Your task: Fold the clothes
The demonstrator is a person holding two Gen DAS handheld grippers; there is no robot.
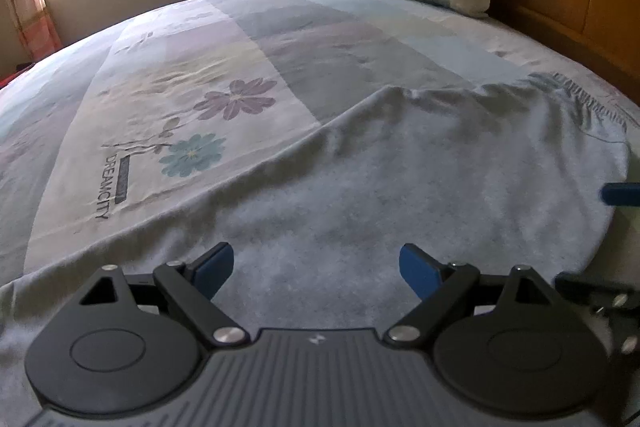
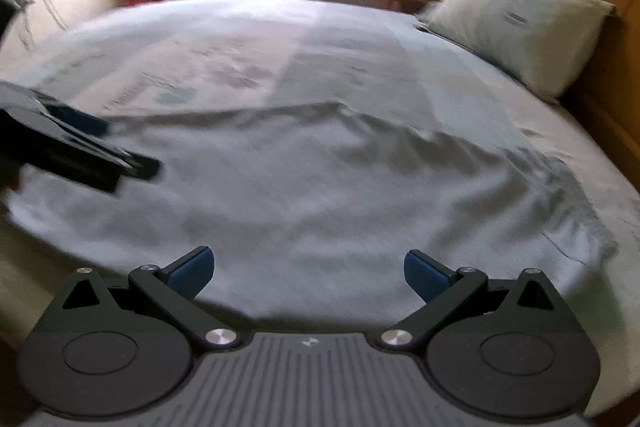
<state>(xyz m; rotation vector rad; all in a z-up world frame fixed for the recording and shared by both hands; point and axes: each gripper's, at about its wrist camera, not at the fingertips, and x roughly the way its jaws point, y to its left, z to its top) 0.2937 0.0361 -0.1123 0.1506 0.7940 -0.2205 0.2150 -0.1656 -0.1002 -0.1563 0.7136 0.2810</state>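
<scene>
A: Grippers?
B: left gripper [image 1: 316, 267] and right gripper [image 2: 310, 269] both gape wide, holding nothing.
A: Garment?
B: grey garment [image 1: 360, 179] spread flat on bed [image 1: 168, 75], beneath both.

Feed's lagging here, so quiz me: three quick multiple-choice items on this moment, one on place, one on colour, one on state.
1. Where does the grey garment lie?
A. spread on the bed
B. on the pillow
C. on the floor

2. What colour are the left gripper pads?
A. red
B. blue
C. white

3. How do the right gripper jaws stand?
A. shut on cloth
B. shut, empty
C. open, empty

Key: 1 A, the cloth lies flat over the patterned sheet; 2 B, both pads show blue; 3 C, a wide gap with nothing between.
</scene>
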